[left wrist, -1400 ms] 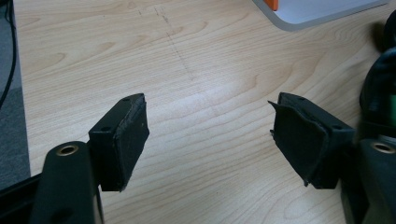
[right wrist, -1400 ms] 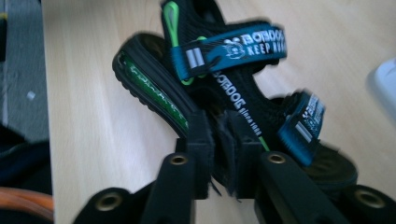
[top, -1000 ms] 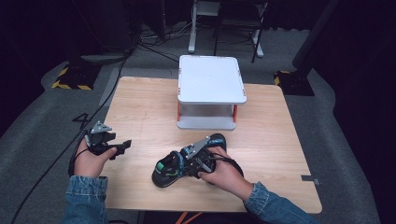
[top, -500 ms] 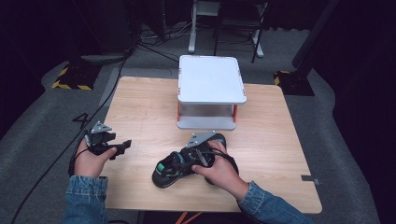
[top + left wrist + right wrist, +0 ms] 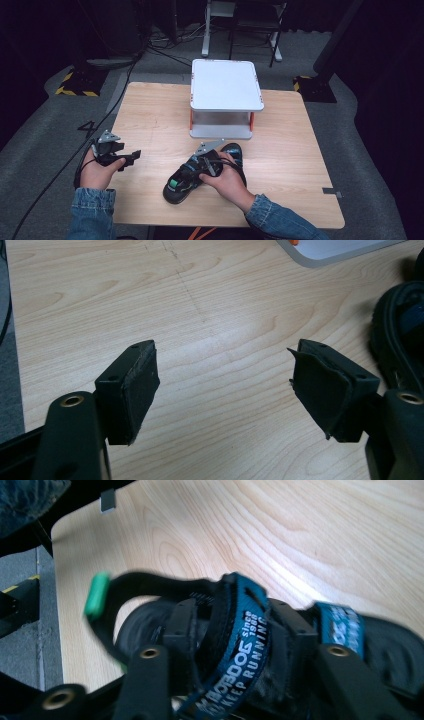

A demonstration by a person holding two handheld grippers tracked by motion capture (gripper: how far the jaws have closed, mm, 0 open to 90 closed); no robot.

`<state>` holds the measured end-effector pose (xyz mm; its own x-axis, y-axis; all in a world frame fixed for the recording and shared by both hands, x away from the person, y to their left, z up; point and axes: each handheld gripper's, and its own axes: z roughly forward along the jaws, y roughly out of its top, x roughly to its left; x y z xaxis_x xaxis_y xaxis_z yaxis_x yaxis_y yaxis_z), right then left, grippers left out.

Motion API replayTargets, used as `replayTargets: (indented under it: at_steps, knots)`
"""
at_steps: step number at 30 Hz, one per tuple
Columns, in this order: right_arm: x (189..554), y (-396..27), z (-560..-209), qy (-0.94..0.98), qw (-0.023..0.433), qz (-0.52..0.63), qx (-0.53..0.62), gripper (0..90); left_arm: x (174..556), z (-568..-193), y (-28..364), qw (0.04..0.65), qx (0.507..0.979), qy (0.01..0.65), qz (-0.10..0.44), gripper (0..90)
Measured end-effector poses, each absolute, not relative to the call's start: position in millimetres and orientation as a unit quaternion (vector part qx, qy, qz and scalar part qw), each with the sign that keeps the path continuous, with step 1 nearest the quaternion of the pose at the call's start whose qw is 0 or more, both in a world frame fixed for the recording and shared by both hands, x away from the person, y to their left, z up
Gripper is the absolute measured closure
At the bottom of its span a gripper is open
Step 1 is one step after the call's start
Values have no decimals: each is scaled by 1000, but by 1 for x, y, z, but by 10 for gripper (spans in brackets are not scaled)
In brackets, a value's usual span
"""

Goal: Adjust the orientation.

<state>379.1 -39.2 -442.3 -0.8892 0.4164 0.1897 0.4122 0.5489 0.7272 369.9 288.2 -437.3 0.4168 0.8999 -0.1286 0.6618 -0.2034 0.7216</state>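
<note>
Jaws of the right gripper [image 5: 235,645] have just been closing and now stand on either side of the blue strap [image 5: 245,630] of a black sandal [image 5: 200,175], pressing on it from both sides. Jaws of the left gripper [image 5: 225,390] stand well apart with nothing between them, over bare wood of the counter [image 5: 150,115].

From the high view the sandal lies near the counter's front edge, its long axis slanting from the front left to the back right, with the green tab [image 5: 172,184] at the end nearer the person. It sits just in front of a white stand [image 5: 225,87] with orange legs. The left gripper [image 5: 117,155] is well to the left of it.

Printed white lettering on the strap reads only in the right gripper view, as does the strap's place between the jaws. The left gripper view catches the sandal's dark edge [image 5: 400,335] at its right side.
</note>
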Motion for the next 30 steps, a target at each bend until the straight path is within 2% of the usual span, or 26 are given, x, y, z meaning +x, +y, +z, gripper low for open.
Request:
replayTargets:
  at_steps: [5, 11, 21, 30]
  knots:
    - [378, -35, -436, 874, 13, 436, 217, 645, 370, -437, 289, 366, 759, 514, 162, 272]
    - [379, -49, -419, 862, 32, 458, 215, 646, 371, -437, 288, 367, 758, 515, 160, 272]
    - [378, -98, -380, 834, 55, 508, 211, 646, 378, -438, 282, 368, 762, 509, 159, 272]
    - [373, -150, -358, 819, 54, 524, 229, 645, 384, -438, 276, 366, 768, 501, 156, 271]
